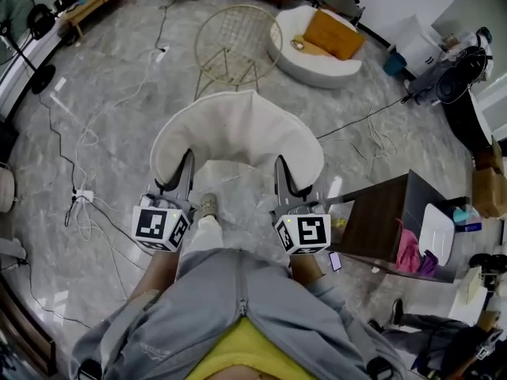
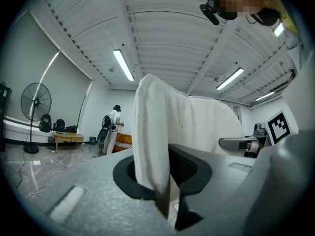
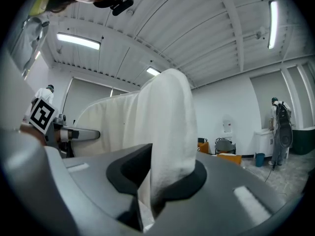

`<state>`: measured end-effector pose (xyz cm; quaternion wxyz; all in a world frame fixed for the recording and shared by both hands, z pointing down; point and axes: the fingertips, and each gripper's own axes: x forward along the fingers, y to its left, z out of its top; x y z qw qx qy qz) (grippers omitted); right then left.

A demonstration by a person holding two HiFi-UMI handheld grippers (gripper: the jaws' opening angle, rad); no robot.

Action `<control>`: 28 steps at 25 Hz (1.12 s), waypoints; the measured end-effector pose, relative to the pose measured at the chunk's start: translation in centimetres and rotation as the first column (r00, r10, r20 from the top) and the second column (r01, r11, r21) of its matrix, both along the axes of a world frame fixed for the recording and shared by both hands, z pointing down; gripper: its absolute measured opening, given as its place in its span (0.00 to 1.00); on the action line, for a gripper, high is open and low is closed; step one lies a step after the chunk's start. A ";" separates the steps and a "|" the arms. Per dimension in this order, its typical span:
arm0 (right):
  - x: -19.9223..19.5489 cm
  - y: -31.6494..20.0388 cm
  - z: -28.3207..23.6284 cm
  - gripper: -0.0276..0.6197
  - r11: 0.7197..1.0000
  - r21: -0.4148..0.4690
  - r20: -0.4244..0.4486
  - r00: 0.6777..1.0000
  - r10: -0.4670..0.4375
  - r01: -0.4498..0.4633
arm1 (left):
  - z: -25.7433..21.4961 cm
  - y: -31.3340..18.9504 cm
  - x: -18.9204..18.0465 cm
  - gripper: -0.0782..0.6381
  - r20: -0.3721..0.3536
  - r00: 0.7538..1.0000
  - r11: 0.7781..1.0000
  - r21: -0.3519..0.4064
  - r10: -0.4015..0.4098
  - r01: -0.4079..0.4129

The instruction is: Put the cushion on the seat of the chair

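A white, curved cushion (image 1: 238,125) hangs in front of me above the grey floor, held at its two near edges. My left gripper (image 1: 188,161) is shut on its left edge, my right gripper (image 1: 280,167) on its right edge. In the left gripper view the cushion's fabric (image 2: 152,132) stands pinched between the jaws of the left gripper (image 2: 165,178). The right gripper view shows the same: the cushion (image 3: 167,127) is clamped in the right gripper (image 3: 152,183). A gold wire chair (image 1: 234,46) with a bare seat stands on the floor beyond the cushion.
A white round chair (image 1: 317,54) with an orange cushion (image 1: 337,34) stands behind the wire chair. A dark wooden side table (image 1: 388,216) is close at my right. Cables and a power strip (image 1: 83,196) lie on the floor at left. A fan (image 1: 16,14) stands far left.
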<state>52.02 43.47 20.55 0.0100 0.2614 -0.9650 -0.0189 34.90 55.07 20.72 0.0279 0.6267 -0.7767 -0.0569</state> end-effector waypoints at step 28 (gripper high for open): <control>-29.9 -20.3 0.8 0.15 1.000 0.004 -0.019 1.000 -0.022 0.022 | 1.2 -19.5 -29.7 0.20 -0.022 1.000 1.000 0.003 -0.018 0.018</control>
